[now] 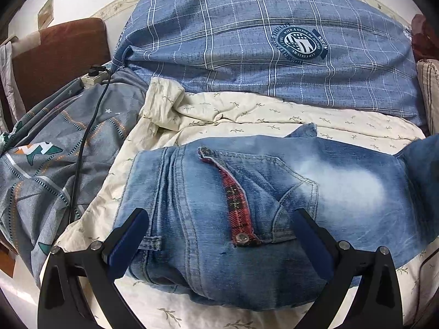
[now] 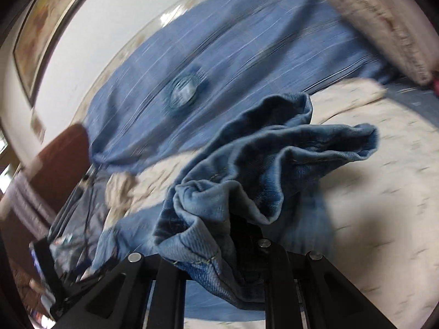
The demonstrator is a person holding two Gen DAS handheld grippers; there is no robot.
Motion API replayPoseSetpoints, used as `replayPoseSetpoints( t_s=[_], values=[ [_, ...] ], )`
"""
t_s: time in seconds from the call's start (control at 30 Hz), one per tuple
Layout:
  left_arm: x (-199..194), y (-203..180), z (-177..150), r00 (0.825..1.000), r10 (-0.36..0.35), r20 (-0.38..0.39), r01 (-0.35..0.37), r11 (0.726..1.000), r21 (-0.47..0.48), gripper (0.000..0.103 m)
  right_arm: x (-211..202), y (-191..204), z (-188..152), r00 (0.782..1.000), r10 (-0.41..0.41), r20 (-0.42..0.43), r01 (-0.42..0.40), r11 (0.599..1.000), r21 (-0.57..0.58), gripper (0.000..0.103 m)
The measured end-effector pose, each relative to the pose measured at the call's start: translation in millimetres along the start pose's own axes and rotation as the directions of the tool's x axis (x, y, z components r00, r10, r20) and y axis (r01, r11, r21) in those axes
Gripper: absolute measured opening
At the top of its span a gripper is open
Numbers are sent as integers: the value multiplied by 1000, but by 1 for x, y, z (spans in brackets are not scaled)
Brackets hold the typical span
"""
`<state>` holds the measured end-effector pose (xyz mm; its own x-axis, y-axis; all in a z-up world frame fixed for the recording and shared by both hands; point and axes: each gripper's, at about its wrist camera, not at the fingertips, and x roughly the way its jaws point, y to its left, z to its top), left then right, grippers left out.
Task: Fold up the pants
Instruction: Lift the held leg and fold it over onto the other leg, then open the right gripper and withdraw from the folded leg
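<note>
Light blue jeans (image 1: 274,192) lie across the cream bedsheet (image 1: 247,115), waist end toward me, with a red plaid pocket flap (image 1: 237,205) and a snap button showing. My left gripper (image 1: 219,235) hovers just over the waistband, open wide, its blue pads on either side of the denim without pressing it. In the tilted, blurred right wrist view my right gripper (image 2: 219,249) is shut on the bunched leg hems (image 2: 260,170) of the jeans, which are lifted above the sheet. Its fingertips are hidden under the cloth.
A blue checked quilt (image 1: 260,41) with a round badge lies folded at the back. A grey patterned cover (image 1: 55,150), a black cable (image 1: 87,131) and a power strip (image 1: 94,78) lie left. A striped pillow (image 2: 384,22) sits at right, a brown headboard (image 1: 55,54) at left.
</note>
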<state>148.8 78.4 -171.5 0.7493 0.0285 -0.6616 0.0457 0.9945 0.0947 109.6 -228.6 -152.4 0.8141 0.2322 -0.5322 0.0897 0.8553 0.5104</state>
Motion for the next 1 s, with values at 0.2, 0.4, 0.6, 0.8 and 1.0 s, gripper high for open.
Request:
replayPoseSetpoints(
  t_s=[0.2,0.4,0.6,0.8,1.0],
  values=[
    [1,6,0,1000,-6,-11,6,1000,-7,103,63,42,-32,967,-24,-254,9,998,-62,37],
    [-4,3,2,1000,-26,2,26,1000,-8,103,47,40,-30,954,158,-254,-171,985,-31,66],
    [-13,-18,1,998,-65,27,64,998,29,103,16,10,-12,977,163,-138,-162,987,21,69],
    [-24,-52,-2,993,-98,68,89,989,116,103,44,-25,-26,946,69,-316,-38,994,104,67],
    [-23,-67,-5,995,-88,54,79,985,154,103,22,-22,-14,972,108,-208,-89,991,100,67]
  ],
)
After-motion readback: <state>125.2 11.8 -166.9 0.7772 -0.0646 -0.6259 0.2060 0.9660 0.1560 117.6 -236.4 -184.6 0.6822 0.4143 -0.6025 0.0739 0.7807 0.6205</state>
